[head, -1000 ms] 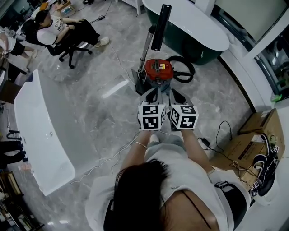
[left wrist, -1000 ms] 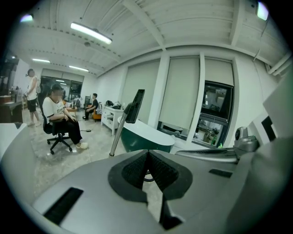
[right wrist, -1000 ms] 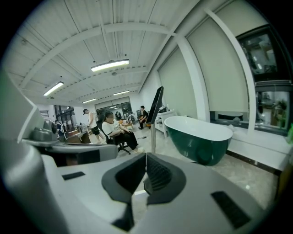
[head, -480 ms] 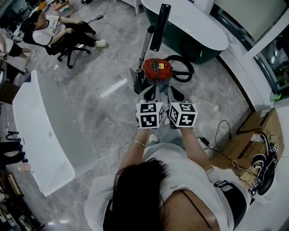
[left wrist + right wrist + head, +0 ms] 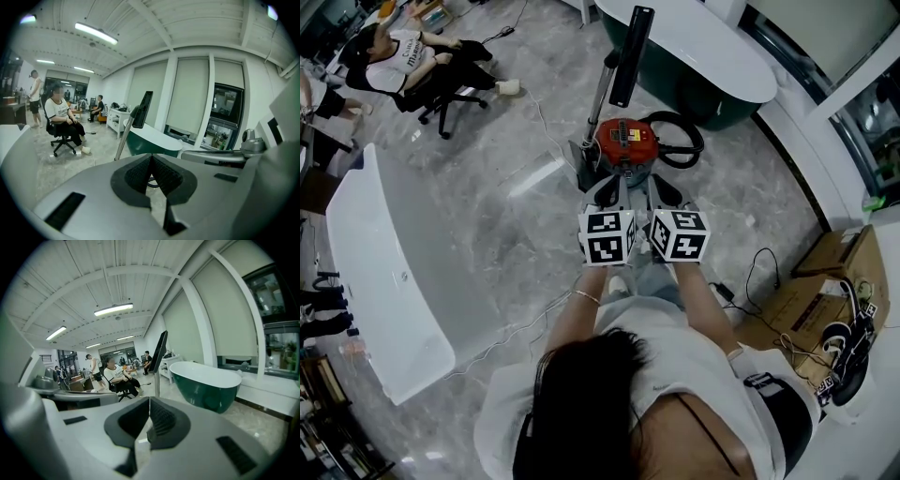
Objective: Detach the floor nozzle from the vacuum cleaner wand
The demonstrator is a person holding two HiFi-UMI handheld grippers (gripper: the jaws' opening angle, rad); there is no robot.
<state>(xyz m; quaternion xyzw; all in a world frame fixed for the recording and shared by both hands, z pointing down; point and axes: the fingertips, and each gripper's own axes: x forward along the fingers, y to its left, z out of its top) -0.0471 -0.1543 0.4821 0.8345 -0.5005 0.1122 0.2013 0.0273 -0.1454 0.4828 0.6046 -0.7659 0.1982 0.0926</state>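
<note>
Stance: person stands on the grey marble floor [image 5: 487,187], facing the vacuum at 12 o'clock; not within reach of it yet, by my reading.
Left gripper [image 5: 151,159]: jaws pressed together, nothing between the pads; held just beside its twin, nose tipped slightly down.
Right gripper [image 5: 149,401]: jaws likewise closed and empty, aimed the same way.
Why held so: 2 closed grippers side by side in front of the body look like a ready stance before the approach; no grip is needed yet.
Red canister [image 5: 626,142]: on the floor at 12 o'clock from the grippers; black hose [image 5: 682,142] coiled at its 3 o'clock side.
Wand [image 5: 605,94]: silver tube standing near upright at the canister's 9 o'clock side, probably parked so the joint can be worked standing.
Floor nozzle: likely the long flat black head [image 5: 631,44] on the wand's upper end, joined to the tube. A dark block [image 5: 584,169] sits at the wand's foot, so I cannot be sure which is the nozzle.
Surroundings: green bathtub [image 5: 206,394] at 1 o'clock behind the wand; white table [image 5: 384,281] at 9 o'clock; seated person [image 5: 398,52] at 10 o'clock, well apart; cardboard boxes [image 5: 830,262] at 4 o'clock.
Next, as I judge: close in, 1 gripper steadies the tube, the other grips the head and pulls along the tube.
Risk: the parked wand could topple under a sideways pull.
</note>
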